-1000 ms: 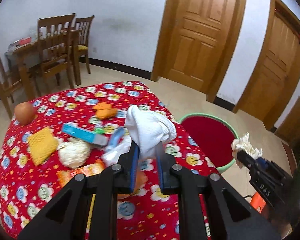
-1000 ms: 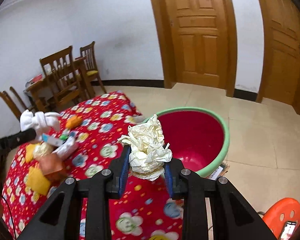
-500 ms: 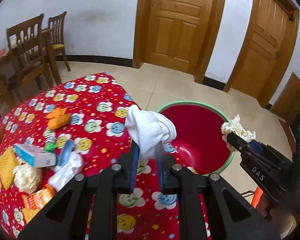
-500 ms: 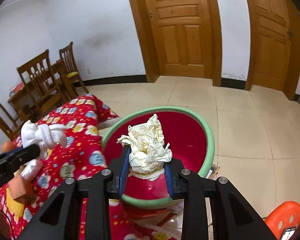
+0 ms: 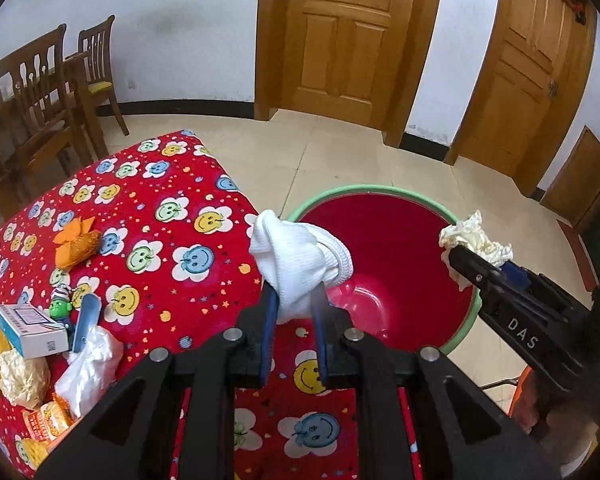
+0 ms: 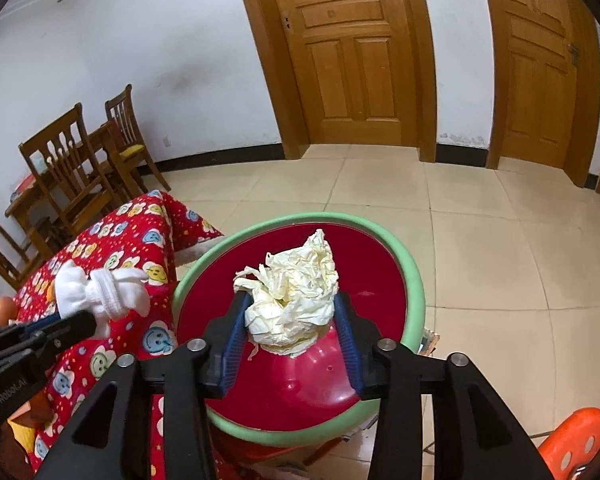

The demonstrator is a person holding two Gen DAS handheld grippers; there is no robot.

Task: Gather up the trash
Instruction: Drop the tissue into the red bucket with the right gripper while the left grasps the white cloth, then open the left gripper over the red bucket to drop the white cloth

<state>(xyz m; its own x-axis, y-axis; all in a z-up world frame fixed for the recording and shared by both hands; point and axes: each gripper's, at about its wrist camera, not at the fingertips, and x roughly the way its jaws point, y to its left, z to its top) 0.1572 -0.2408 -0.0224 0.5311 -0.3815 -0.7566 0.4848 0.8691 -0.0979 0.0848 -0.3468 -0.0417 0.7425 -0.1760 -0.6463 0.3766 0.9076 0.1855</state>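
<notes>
Crumpled cream paper wad [image 6: 290, 300] sits between the right gripper's [image 6: 290, 330] opening jaws, above the green-rimmed red plastic bin [image 6: 414, 276], apparently for dropping. One knotted white cloth bundle [image 5: 300, 258] is pinched tight in the left gripper [image 5: 294, 308] near the bin's rim beside the red smiley-flower tablecloth's [image 5: 160, 216] edge, seemingly next.

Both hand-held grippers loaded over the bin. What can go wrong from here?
1. The right hand-held gripper is opening with the crumpled paper over the red bin; the light wad could cling to a pad.
2. The left hand-held gripper pinches the white cloth at the bin's near rim, by the table. Released here, it may land on the rim or outside.
</notes>
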